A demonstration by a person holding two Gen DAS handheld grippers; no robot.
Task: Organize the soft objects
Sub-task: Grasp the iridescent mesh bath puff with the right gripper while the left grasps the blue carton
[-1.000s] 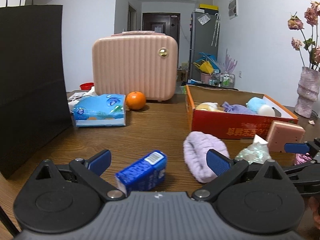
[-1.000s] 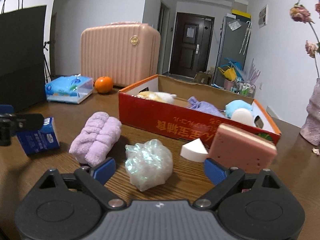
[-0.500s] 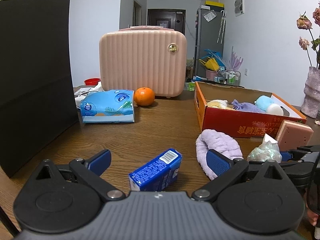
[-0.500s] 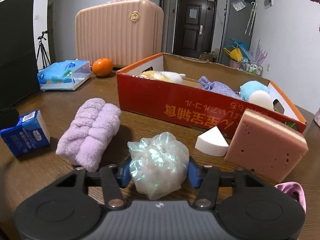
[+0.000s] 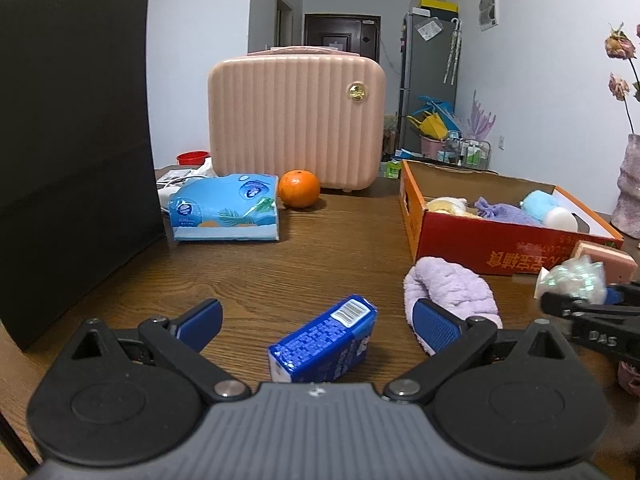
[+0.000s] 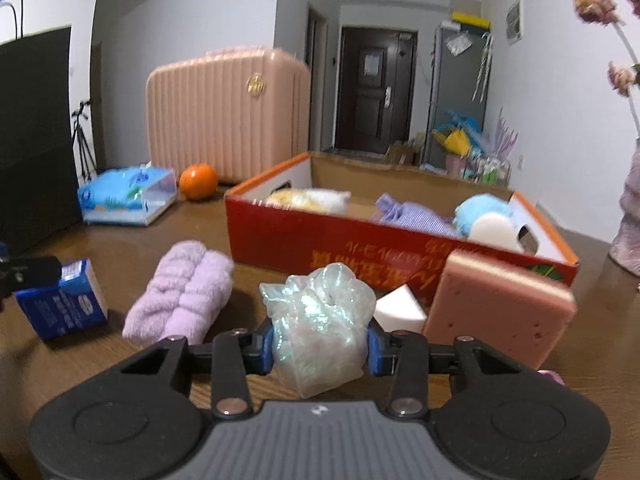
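A dark wooden table [image 5: 280,264] fills the foreground of a white-walled room with a dark door at the far end. On it stand one black paper bag [image 5: 72,168], one ribbed pink case [image 5: 296,120], one orange [image 5: 299,188], one pale blue tissue pack [image 5: 224,212] and one small blue tissue packet [image 5: 324,342]. One red cardboard box [image 6: 400,252] already holds four soft things: a yellow-and-white plush, a purple pouch, a blue fluffy ball and a white puff. Outside it, in front of its red wall, lie one rolled lilac towel [image 6: 184,292], one white wedge sponge [image 6: 398,310] and one pink sponge block [image 6: 500,312] standing on edge. The one iridescent mesh pouf [image 6: 320,328] sits squarely between the pads of the right gripper [image 6: 320,350], whose jaws have just been closing and now pinch it on both sides; it bulges above and below them, near the box's front wall. The left gripper [image 5: 318,316] stands wide apart, gripping nothing, with the blue packet lying on the table between its fingers and the towel just beyond its right finger.
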